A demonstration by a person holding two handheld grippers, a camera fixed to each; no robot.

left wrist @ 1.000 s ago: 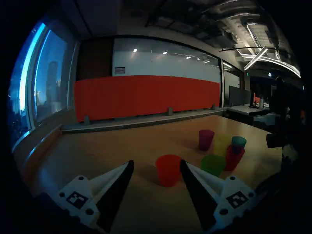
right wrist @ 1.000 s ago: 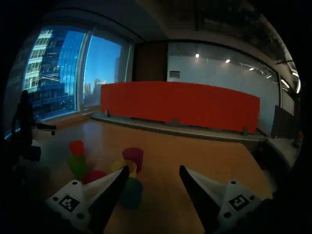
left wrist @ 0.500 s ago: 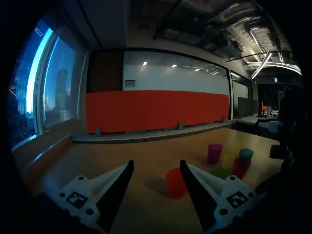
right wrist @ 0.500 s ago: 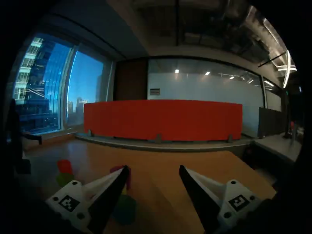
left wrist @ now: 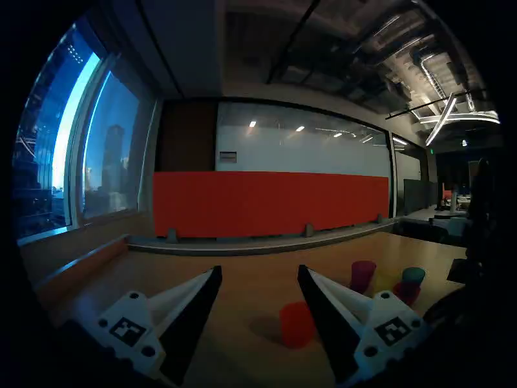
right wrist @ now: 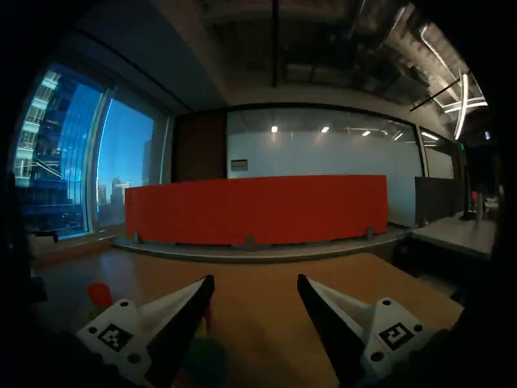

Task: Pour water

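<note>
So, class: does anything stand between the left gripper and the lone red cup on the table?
Nothing visible does. The red cup stands on the bare table just ahead of the open left gripper, low beside one finger. The purple cup stands farther off to the side.

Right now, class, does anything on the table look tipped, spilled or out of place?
Nothing stands out. The orange cup stands upright alone; the purple cup and teal cup stand upright in a cluster. No spill shows on the table.
</note>
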